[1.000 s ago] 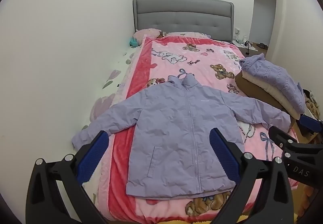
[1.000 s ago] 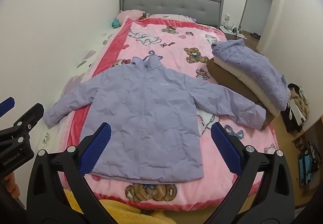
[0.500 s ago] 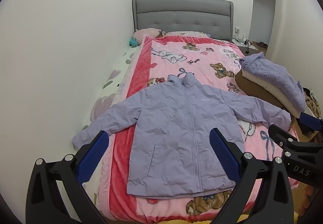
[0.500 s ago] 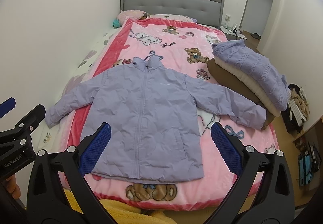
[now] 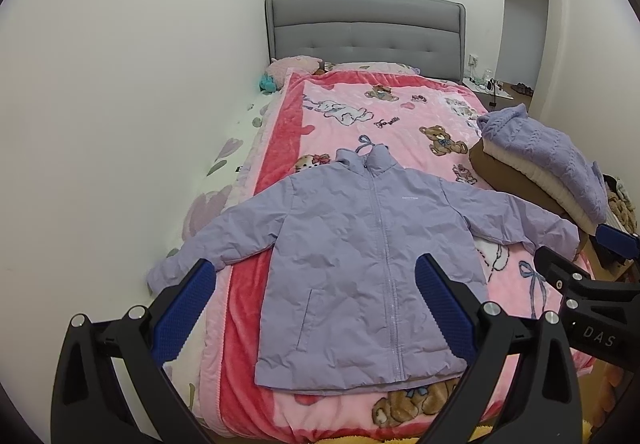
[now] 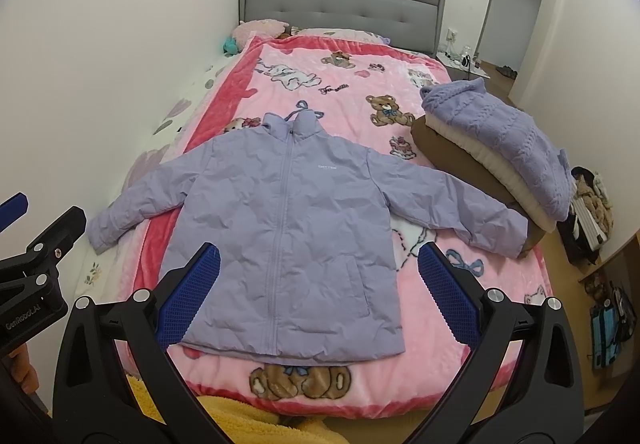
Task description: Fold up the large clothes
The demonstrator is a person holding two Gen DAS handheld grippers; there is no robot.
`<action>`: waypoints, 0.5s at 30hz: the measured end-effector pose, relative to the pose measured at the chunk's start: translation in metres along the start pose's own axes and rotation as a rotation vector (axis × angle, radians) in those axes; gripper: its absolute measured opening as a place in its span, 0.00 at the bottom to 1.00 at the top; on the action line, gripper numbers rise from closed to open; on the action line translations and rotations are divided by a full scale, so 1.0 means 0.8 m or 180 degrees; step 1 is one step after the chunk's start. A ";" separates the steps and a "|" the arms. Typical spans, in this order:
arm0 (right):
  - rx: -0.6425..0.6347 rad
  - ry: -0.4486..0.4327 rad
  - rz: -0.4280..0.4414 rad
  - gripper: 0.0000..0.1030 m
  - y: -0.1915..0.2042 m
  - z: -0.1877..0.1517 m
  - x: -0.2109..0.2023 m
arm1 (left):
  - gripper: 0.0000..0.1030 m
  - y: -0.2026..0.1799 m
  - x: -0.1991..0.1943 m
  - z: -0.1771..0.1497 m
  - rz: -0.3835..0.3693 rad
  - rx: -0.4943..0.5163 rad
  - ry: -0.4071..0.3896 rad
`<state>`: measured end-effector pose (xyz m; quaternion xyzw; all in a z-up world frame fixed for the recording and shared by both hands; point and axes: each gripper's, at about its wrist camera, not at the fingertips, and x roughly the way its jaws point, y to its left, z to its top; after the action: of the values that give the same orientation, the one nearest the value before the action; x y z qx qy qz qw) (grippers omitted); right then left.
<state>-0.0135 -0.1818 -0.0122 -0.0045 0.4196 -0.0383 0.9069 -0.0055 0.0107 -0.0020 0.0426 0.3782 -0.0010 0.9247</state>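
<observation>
A lilac zip-up jacket (image 5: 360, 252) (image 6: 288, 236) lies flat and face up on the pink bear-print blanket (image 5: 400, 131) (image 6: 340, 91), both sleeves spread out, collar toward the headboard. My left gripper (image 5: 316, 288) hangs open above the foot of the bed, over the jacket's hem, holding nothing. My right gripper (image 6: 318, 276) is also open and empty, above the jacket's lower half. Each gripper's black frame shows at the edge of the other's view.
A stack of folded clothes (image 5: 548, 163) (image 6: 492, 139), lilac knit on top, sits on the bed's right side by the right sleeve. A white wall runs along the left. Grey headboard (image 5: 364, 31), pillows and a nightstand are at the far end. Bags (image 6: 608, 316) lie on the floor right.
Both views have drifted slightly; the jacket sits a little lower and nearer in frame. The jacket has not moved and both grippers stay open.
</observation>
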 end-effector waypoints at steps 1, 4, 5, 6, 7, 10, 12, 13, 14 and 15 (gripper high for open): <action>-0.0003 -0.0002 0.0000 0.92 0.000 0.000 0.001 | 0.95 -0.001 0.000 0.001 0.0000 -0.0002 0.0007; -0.0001 -0.0004 0.0007 0.92 0.001 0.001 0.001 | 0.95 -0.002 0.001 0.001 0.0002 -0.0003 0.0002; 0.0000 -0.0004 0.0014 0.92 0.000 0.000 0.001 | 0.95 0.000 0.001 0.000 0.0003 -0.0002 0.0001; 0.0002 -0.0005 0.0013 0.92 0.001 0.000 0.001 | 0.95 0.000 0.001 0.001 0.0002 -0.0004 0.0004; 0.0005 -0.0005 0.0008 0.92 0.001 0.001 0.002 | 0.95 0.001 0.002 0.001 -0.0003 -0.0005 0.0006; 0.0000 -0.0005 0.0015 0.92 0.000 0.001 0.002 | 0.95 0.001 0.001 0.001 0.0003 0.0001 0.0003; -0.0006 -0.0004 0.0011 0.92 0.001 0.002 0.003 | 0.95 0.000 0.001 0.001 -0.0002 0.0001 0.0004; -0.0003 -0.0002 0.0014 0.92 0.000 0.002 0.003 | 0.95 0.003 0.002 0.000 -0.0003 0.0007 0.0000; -0.0002 -0.0004 0.0033 0.92 0.000 0.002 0.003 | 0.95 0.003 0.002 0.000 -0.0001 0.0003 0.0000; -0.0001 -0.0003 0.0024 0.92 0.000 0.003 0.004 | 0.95 0.002 0.002 0.001 0.0003 -0.0004 0.0005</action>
<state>-0.0098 -0.1819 -0.0130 -0.0031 0.4192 -0.0347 0.9072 -0.0037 0.0119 -0.0024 0.0422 0.3790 -0.0004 0.9245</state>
